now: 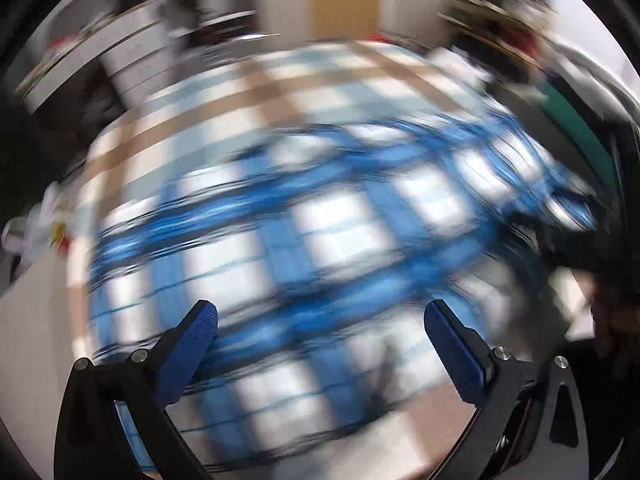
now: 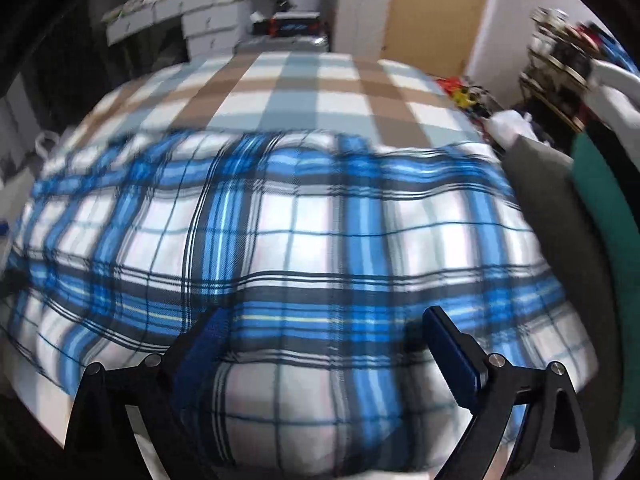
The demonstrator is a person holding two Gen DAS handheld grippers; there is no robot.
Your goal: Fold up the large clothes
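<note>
A large blue, white and black plaid garment [image 2: 312, 240] lies spread over a table covered by a tan, pale blue and white checked cloth [image 2: 304, 88]. It also shows, motion-blurred, in the left wrist view [image 1: 320, 232]. My left gripper [image 1: 320, 316] is open just above the garment's near part, with nothing between its blue pads. My right gripper [image 2: 324, 324] is open low over the garment's near edge, jaws wide apart and empty.
White drawer units [image 2: 208, 24] and a dark box stand behind the table. A cluttered shelf [image 2: 560, 60] is at the right. A grey and green chair back [image 2: 580, 208] stands close at the right of the table. A wooden door [image 1: 344, 0] is at the back.
</note>
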